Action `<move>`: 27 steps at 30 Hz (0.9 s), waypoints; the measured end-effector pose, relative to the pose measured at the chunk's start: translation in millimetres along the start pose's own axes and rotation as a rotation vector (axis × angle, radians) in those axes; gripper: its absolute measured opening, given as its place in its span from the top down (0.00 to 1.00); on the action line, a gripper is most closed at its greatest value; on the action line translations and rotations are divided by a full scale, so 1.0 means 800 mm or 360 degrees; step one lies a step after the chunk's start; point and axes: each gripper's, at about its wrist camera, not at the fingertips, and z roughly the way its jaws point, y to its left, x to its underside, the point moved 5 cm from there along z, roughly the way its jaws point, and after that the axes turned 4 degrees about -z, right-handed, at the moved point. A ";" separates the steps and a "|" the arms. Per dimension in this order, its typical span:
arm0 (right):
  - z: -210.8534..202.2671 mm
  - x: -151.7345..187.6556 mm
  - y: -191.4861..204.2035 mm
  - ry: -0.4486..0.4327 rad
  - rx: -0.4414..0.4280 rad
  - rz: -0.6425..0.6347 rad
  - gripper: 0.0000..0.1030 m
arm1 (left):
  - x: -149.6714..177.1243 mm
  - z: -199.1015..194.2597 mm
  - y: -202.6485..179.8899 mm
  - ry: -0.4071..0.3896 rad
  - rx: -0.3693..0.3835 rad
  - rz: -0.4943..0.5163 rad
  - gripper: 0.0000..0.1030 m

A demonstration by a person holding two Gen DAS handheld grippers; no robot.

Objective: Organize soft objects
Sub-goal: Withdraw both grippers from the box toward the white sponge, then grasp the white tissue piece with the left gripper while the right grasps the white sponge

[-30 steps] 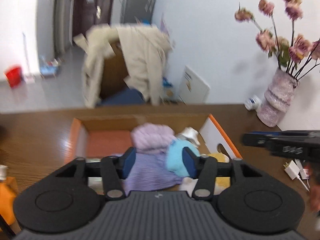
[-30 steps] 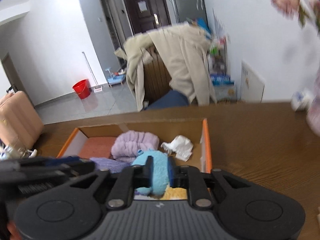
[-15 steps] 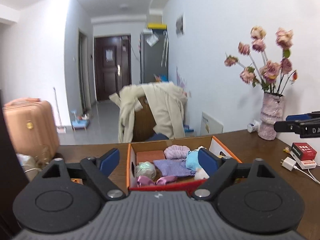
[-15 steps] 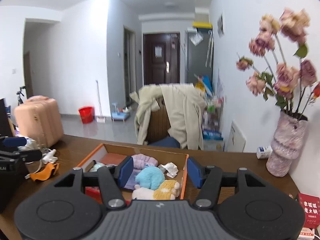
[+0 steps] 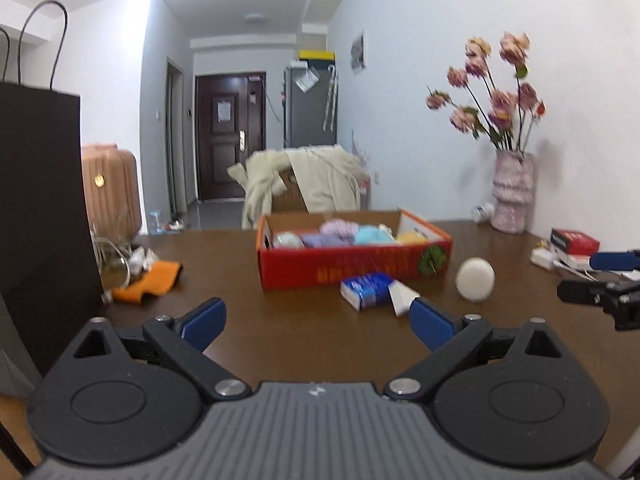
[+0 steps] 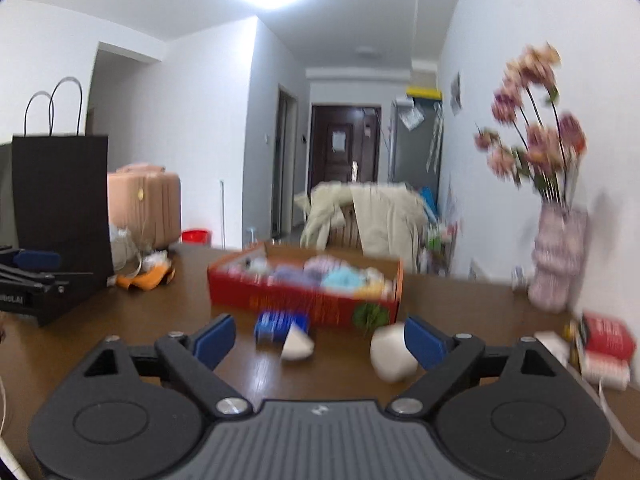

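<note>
— Brown wood surface (image 5: 312, 344), one red cardboard box (image 5: 354, 266) at mid-table. Contents?

— Soft items inside: a lilac knit (image 5: 340, 229), a pale blue plush (image 5: 372, 235), a yellow one (image 5: 412, 237) at the right end. All sit within the box walls.

— Loose items?

— A blue tissue pack (image 5: 368, 290) and a white round object (image 5: 475, 279) lie in front of the box, apart from it. An orange cloth (image 5: 150, 280) lies to the left, near a black paper bag (image 5: 40, 208).

— Left claw (image 5: 318, 322)?

— Jaws opening, wide apart, nothing between them.

— Right claw (image 6: 320, 340)?

— Also opening and empty; the white object lies on the surface beyond its right finger (image 6: 424, 346).
</note>
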 end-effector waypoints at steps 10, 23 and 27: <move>0.003 0.028 -0.009 0.0078 0.0028 0.0066 0.12 | 0.008 0.024 -0.010 0.0068 0.0057 -0.0025 0.02; 0.095 0.023 -0.078 0.0176 0.0103 0.0034 0.14 | 0.002 0.182 -0.093 0.0330 0.0216 -0.0030 0.31; 0.147 0.021 -0.103 0.0221 0.0126 0.0009 0.20 | 0.011 0.250 -0.112 0.0437 0.0185 -0.0050 0.44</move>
